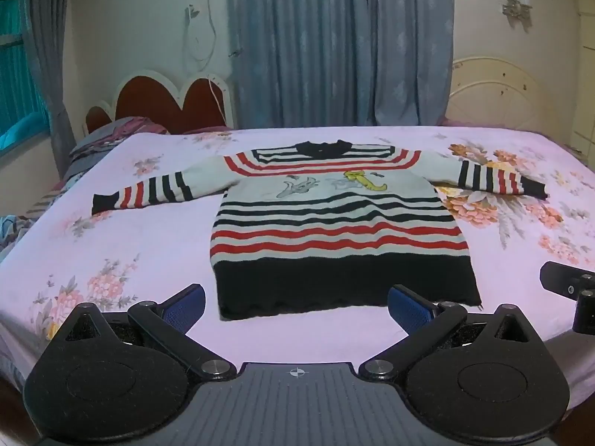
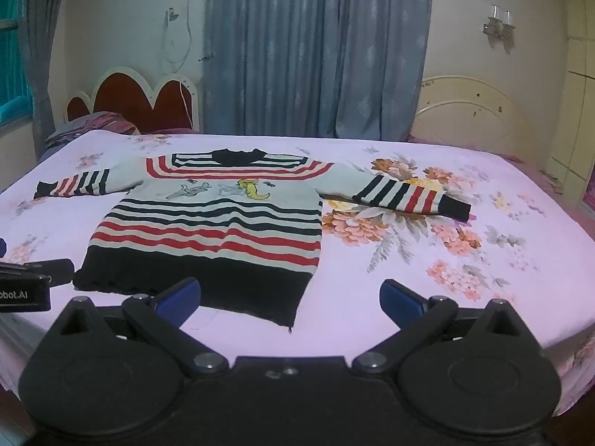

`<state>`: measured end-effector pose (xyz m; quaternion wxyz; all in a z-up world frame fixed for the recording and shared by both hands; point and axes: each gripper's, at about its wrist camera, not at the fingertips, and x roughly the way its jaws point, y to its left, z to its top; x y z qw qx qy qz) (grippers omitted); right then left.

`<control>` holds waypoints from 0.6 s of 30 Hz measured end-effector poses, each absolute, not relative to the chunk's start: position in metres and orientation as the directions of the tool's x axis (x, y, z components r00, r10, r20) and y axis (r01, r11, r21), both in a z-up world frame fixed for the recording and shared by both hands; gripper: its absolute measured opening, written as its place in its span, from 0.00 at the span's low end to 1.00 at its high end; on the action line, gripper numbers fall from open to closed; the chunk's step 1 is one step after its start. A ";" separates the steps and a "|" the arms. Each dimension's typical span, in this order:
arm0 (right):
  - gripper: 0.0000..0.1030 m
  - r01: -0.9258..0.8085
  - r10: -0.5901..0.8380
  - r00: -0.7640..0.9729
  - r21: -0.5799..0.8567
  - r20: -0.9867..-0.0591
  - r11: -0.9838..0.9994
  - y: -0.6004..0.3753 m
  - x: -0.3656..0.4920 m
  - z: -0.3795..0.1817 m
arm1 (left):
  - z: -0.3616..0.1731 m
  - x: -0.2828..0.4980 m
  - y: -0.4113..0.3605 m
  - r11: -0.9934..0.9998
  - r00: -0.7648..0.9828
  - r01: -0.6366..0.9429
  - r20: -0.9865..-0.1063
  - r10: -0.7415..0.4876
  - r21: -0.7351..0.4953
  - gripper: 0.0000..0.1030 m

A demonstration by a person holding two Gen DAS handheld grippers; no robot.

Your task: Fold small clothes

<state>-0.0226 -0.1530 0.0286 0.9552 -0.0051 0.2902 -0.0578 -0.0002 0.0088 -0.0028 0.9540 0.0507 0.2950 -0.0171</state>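
Note:
A small striped sweater, white with black and red bands and cartoon figures on the chest, lies flat on the bed, both sleeves spread out sideways, black hem nearest me. It also shows in the right wrist view. My left gripper is open and empty, just short of the hem at the bed's front edge. My right gripper is open and empty, near the hem's right corner. Part of the right gripper shows at the left wrist view's right edge; the left gripper shows at the right wrist view's left edge.
The bed has a pink floral sheet. Crumpled bedding and a pillow lie at the far left by a red headboard. Blue curtains hang behind. A white headboard stands at the far right.

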 end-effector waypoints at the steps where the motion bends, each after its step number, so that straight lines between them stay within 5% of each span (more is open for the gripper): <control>1: 0.99 0.110 -0.117 0.827 -0.046 -0.549 0.993 -0.145 -0.026 0.033 | -0.003 0.000 0.009 0.995 0.826 0.061 -0.564 -0.003 0.084 1.00; 18: 0.99 0.101 -0.107 0.833 -0.041 -0.544 0.994 -0.144 -0.021 0.030 | -0.005 0.004 0.012 0.995 0.824 0.050 -0.567 0.010 0.091 1.00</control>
